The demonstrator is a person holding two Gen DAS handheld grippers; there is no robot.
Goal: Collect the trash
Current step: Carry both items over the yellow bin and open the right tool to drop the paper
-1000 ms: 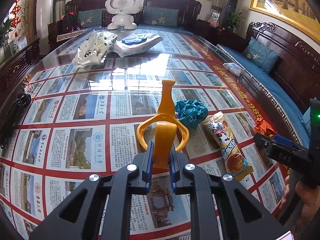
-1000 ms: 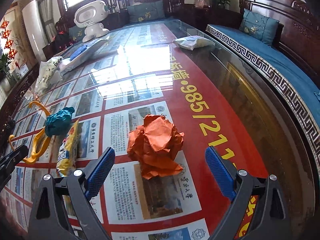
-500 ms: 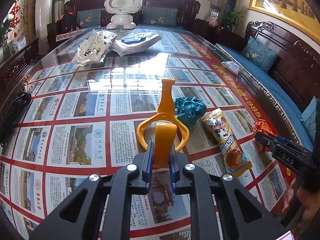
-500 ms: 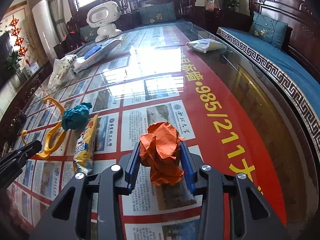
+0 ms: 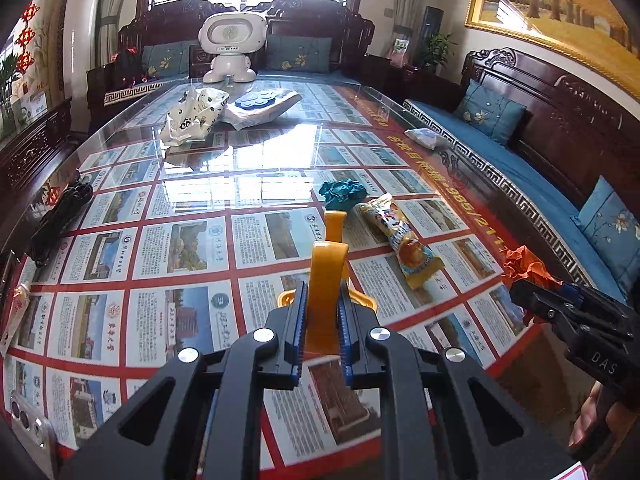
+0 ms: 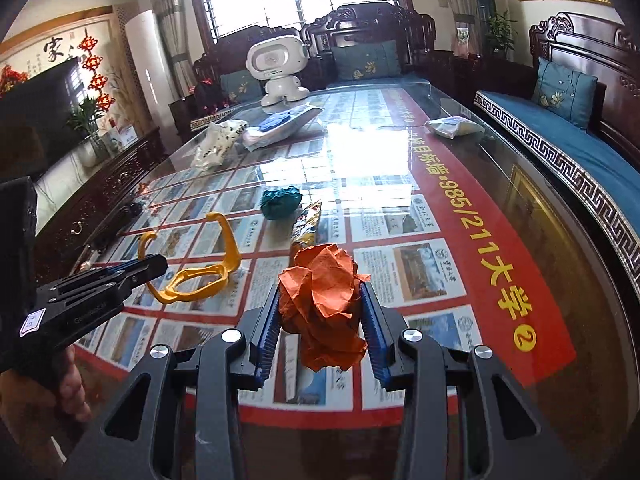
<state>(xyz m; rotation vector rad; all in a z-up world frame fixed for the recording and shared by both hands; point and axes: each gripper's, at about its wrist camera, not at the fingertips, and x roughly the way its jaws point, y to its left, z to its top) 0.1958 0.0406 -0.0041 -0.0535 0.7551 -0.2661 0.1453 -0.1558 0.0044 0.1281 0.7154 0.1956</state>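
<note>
My left gripper (image 5: 322,322) is shut on a yellow plastic ring-shaped piece (image 5: 326,280) and holds it above the glass table; it also shows in the right wrist view (image 6: 200,276). My right gripper (image 6: 320,320) is shut on a crumpled orange paper ball (image 6: 324,296), lifted off the table; the ball shows at the right in the left wrist view (image 5: 524,264). A crumpled teal paper ball (image 5: 342,194) and a yellow snack wrapper (image 5: 400,238) lie on the table ahead.
The glass table (image 5: 200,240) covers printed pictures. At the far end stand a white robot toy (image 5: 232,48), a white patterned bag (image 5: 192,116) and a package with a blue item (image 5: 260,106). A white packet (image 6: 452,126) lies far right. Black cables (image 5: 60,216) lie left. Wooden sofas surround the table.
My right gripper closed on the orange paper ball and lifted it. My left gripper raised and tilted the yellow piece, still held.
</note>
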